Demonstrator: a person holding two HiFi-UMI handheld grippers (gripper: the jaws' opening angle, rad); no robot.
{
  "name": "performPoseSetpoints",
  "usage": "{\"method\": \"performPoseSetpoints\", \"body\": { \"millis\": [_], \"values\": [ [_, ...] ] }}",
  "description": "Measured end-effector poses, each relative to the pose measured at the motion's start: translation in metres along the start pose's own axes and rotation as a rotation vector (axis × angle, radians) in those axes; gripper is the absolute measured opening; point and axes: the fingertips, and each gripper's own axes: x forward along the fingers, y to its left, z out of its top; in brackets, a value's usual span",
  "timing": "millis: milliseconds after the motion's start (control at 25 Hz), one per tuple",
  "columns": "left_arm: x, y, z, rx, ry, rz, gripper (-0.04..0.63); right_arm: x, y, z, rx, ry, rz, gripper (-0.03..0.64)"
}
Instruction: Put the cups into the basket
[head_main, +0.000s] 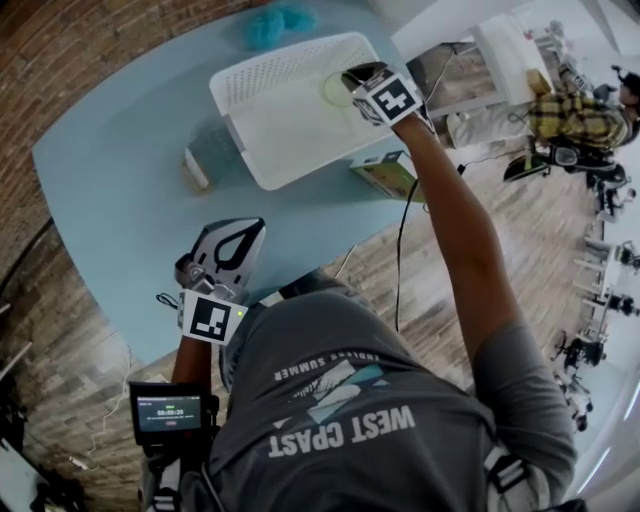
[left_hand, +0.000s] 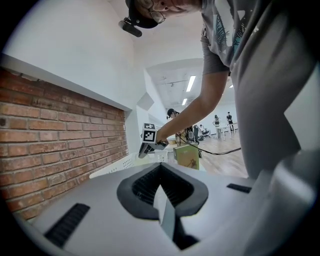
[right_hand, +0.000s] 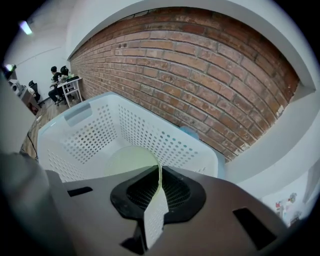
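Cup (right_hand: 129, 161) pinched by right gripper (right_hand: 159, 174) over basket (right_hand: 167, 137)

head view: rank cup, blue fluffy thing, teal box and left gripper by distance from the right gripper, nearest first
1. Cup: held in the right gripper, over the basket.
2. Blue fluffy thing: beyond the basket, at the table's far side.
3. Teal box: beside the basket's left end.
4. Left gripper: at the table's near edge, by the person.

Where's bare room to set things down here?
Basket floor is bare around the cup in the right gripper. Table is bare left of the green box and between basket and left gripper. Book crowds the basket's right.
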Motion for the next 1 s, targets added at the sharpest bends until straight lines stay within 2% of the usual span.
{"method": "performPoseSetpoints", "body": {
  "millis": [320,1000],
  "values": [
    [-0.001,0.004,-0.002,-0.009,0.008,0.015,0.000,0.021,-0.003,-0.003,0.047,0.019,0.010,0.029],
    [-0.005,0.009,-0.009,-0.035,0.023,0.036,0.000,0.059,-0.002,-0.005,0.075,0.072,0.040,0.029]
  ]
}}
